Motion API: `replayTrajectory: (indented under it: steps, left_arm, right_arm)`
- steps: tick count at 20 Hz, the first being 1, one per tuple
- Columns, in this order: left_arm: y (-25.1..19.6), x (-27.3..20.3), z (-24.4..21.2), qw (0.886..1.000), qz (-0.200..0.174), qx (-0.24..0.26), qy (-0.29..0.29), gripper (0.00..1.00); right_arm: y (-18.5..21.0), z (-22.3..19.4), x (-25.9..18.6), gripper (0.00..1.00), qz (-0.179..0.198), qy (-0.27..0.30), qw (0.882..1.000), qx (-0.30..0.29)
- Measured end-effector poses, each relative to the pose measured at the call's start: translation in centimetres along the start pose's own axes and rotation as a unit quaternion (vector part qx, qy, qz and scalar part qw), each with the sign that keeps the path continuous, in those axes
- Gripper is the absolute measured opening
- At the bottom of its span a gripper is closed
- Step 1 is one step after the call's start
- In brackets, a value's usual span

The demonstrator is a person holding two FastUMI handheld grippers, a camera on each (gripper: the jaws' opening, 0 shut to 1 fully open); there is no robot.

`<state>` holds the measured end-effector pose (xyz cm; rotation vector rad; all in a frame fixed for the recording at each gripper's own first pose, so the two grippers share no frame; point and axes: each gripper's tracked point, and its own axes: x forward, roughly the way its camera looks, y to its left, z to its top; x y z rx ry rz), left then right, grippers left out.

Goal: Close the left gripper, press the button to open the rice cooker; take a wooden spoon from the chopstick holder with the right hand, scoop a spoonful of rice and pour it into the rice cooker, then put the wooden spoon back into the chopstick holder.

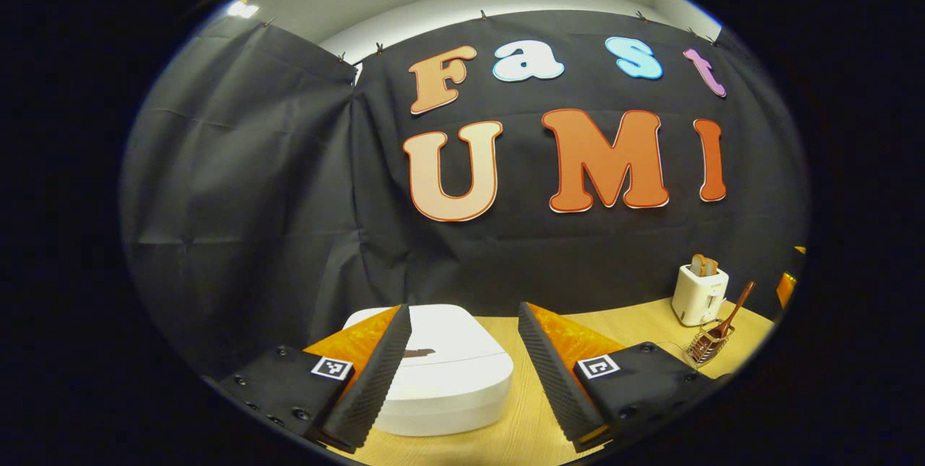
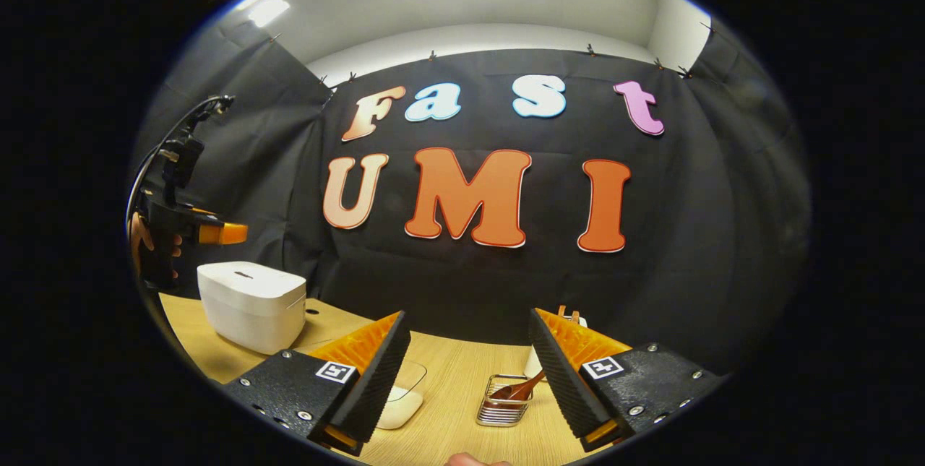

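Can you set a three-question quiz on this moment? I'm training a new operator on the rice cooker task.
1. True or false: the cooker has its lid up.
2. Where is the spoon?
A. in the holder
B. lying on the table
C. between the right gripper's fingers
3. Fill in: the left gripper has its fingers ___, so step one is not yet done.

Key:
1. False; the lid is down.
2. A; the right gripper is open, with nothing in it.
3. Open.
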<state>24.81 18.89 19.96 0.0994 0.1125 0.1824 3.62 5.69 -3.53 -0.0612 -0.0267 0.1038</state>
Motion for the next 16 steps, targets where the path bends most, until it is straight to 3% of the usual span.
replayTrajectory:
  steps: [8,16]
  left_arm:
    - [-2.4,-5.7,0.8,0.998,-0.037,0.018,-0.048,0.97]
    - [-3.7,-10.0,1.0,0.996,-0.048,0.005,-0.074,0.95]
  right_arm:
    - [1.4,3.0,-3.6,0.98,0.001,-0.029,0.999,-0.016]
    - [2.1,5.1,-6.7,0.98,0.012,-0.046,0.998,-0.027]
